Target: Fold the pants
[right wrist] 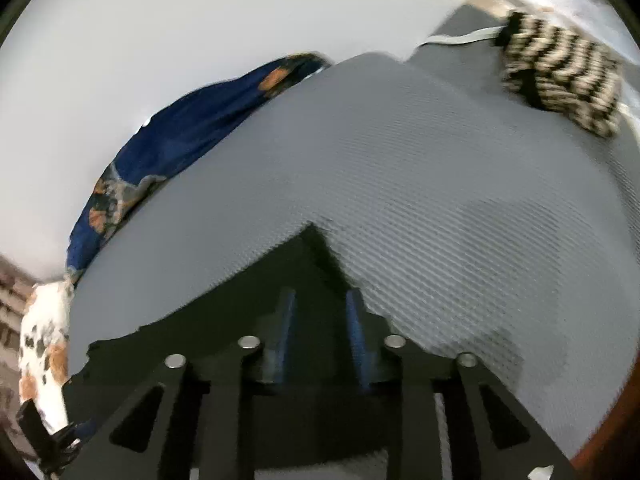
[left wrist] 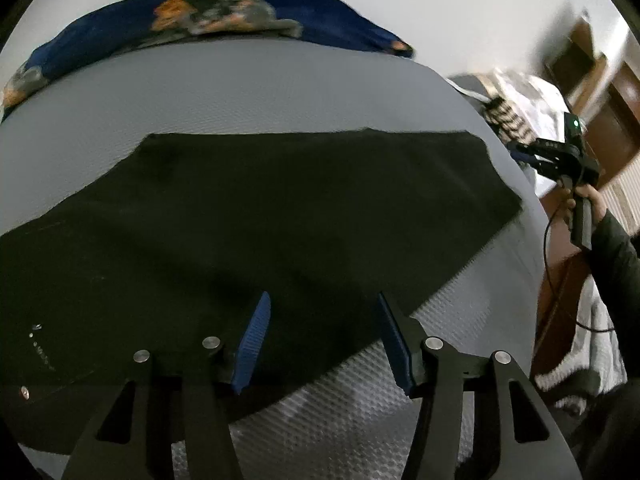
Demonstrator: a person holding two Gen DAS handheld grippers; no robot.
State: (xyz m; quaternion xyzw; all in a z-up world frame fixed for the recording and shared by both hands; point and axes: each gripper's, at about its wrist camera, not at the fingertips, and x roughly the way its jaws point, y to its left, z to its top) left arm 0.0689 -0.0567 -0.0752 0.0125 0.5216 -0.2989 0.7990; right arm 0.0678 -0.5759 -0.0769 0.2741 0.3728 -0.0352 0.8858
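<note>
The black pants [left wrist: 256, 216] lie flat on a grey textured bed [left wrist: 248, 92], spread wide from the left edge of the left wrist view to a squared end at the right. Over their near edge hovers the left claw [left wrist: 322, 340], its blue-padded fingers [left wrist: 254, 340] spread apart with nothing pinched between them, only the cloth lying below. Beyond the pants, a blue blanket with orange patches [left wrist: 224, 12] runs along the far side of the bed. At the right edge, a hand [left wrist: 592, 208] in a dark sleeve holds the other tool off the bed's side. In the right wrist view, the right claw [right wrist: 320, 324] stands partly spread above a corner of the pants, gripping nothing, and a black-and-cream striped knit [right wrist: 560, 80] lies at the far right.
</note>
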